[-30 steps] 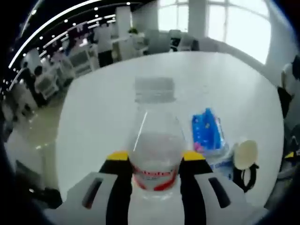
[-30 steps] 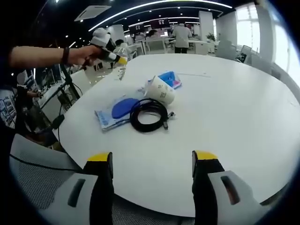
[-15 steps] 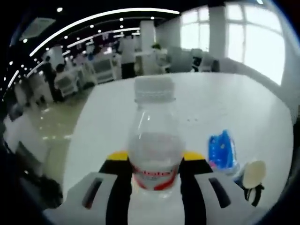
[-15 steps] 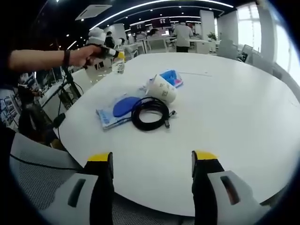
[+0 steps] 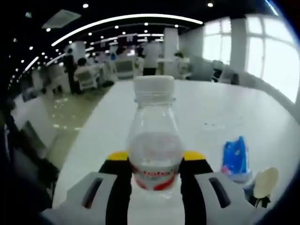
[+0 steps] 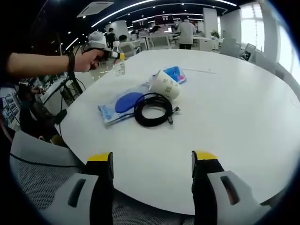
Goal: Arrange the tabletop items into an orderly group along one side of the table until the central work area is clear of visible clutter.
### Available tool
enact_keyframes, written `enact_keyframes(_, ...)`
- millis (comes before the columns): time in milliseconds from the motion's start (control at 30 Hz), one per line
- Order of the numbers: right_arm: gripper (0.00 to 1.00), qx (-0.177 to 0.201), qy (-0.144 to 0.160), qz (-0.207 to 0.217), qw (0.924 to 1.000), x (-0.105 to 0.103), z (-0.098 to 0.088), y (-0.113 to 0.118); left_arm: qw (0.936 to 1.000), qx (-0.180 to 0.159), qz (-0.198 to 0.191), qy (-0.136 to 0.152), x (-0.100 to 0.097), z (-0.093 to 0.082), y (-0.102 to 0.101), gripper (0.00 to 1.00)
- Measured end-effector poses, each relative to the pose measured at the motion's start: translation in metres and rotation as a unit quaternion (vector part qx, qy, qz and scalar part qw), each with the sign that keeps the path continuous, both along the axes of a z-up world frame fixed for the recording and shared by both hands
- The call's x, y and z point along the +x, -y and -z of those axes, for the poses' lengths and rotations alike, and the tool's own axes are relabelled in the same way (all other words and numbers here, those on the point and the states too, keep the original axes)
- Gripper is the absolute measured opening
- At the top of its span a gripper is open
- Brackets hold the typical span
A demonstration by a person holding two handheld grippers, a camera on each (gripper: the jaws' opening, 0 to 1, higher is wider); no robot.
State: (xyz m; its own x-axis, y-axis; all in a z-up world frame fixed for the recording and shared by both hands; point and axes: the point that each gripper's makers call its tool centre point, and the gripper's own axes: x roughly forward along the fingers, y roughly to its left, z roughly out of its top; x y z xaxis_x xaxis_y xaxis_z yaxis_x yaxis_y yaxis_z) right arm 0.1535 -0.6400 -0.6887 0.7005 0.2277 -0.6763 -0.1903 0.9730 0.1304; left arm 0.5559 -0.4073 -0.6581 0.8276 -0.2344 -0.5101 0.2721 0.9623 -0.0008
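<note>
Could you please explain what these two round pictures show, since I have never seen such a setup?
A person holds a pair of tongs in each hand, each with a fisheye camera looking along its jaws. In the left gripper view, the left tongs grip a clear water bottle with a white cap. In the right gripper view, the right tongs hang open and empty above the round white table. On it lie a coiled black cable, a tipped paper cup, a blue packet and a flat blue-and-white pouch.
</note>
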Motion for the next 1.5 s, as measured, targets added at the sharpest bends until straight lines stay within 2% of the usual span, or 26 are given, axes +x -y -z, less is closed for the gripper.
enact_keyframes(200, 0.67, 0.005, -0.002, 0.004, 1.0000, -0.001, 0.001, 0.001, 0.9998, -0.002, -0.020, 0.000, -0.007, 0.013, -0.003, 0.37)
enact_keyframes(267, 0.67, 0.007, -0.003, 0.006, 1.0000, -0.001, 0.001, 0.001, 0.9995, -0.012, -0.029, 0.001, -0.009, 0.016, -0.002, 0.37)
enact_keyframes(467, 0.67, 0.014, -0.007, 0.012, 0.9998, -0.002, 0.003, 0.003, 0.9991, -0.015, -0.029, 0.026, -0.006, 0.014, 0.003, 0.37)
enact_keyframes(600, 0.67, 0.014, -0.011, 0.018, 0.9997, -0.002, 0.006, 0.006, 0.9990, -0.016, -0.036, 0.021, -0.006, 0.023, 0.001, 0.37)
enact_keyframes(700, 0.67, 0.017, -0.012, 0.024, 0.9995, -0.003, 0.006, 0.007, 0.9983, -0.022, -0.045, 0.032, -0.010, 0.027, -0.001, 0.37)
enact_keyframes(767, 0.67, 0.016, -0.012, 0.025, 0.9995, -0.003, 0.006, 0.007, 0.9976, -0.020, -0.043, 0.051, -0.006, 0.026, 0.000, 0.38)
enact_keyframes(900, 0.67, 0.015, -0.015, 0.024, 0.9995, -0.004, 0.008, 0.007, 0.9966, -0.021, -0.061, 0.051, -0.007, 0.028, -0.004, 0.38)
enact_keyframes(1067, 0.67, 0.015, -0.015, 0.022, 0.9995, -0.004, 0.008, 0.006, 0.9962, -0.008, -0.064, 0.059, -0.013, 0.030, -0.005, 0.39)
enact_keyframes(1133, 0.67, 0.015, -0.014, 0.023, 0.9995, -0.004, 0.008, 0.007, 0.9953, -0.014, -0.080, 0.054, -0.014, 0.030, -0.008, 0.39)
enact_keyframes(1367, 0.66, 0.015, -0.013, 0.021, 0.9996, -0.003, 0.008, 0.006, 0.9961, -0.017, -0.074, 0.045, -0.017, 0.030, -0.007, 0.39)
enact_keyframes(1400, 0.66, 0.015, -0.013, 0.021, 0.9996, -0.003, 0.008, 0.006, 0.9967, -0.014, -0.068, 0.041, -0.018, 0.031, -0.007, 0.40)
enact_keyframes(1433, 0.66, 0.015, -0.014, 0.020, 0.9996, -0.004, 0.008, 0.006, 0.9981, -0.024, -0.054, 0.020, -0.021, 0.038, -0.003, 0.44)
enact_keyframes(1500, 0.67, 0.016, -0.016, 0.017, 0.9996, -0.004, 0.008, 0.004, 0.9970, -0.043, -0.058, 0.028, -0.019, 0.037, -0.004, 0.53)
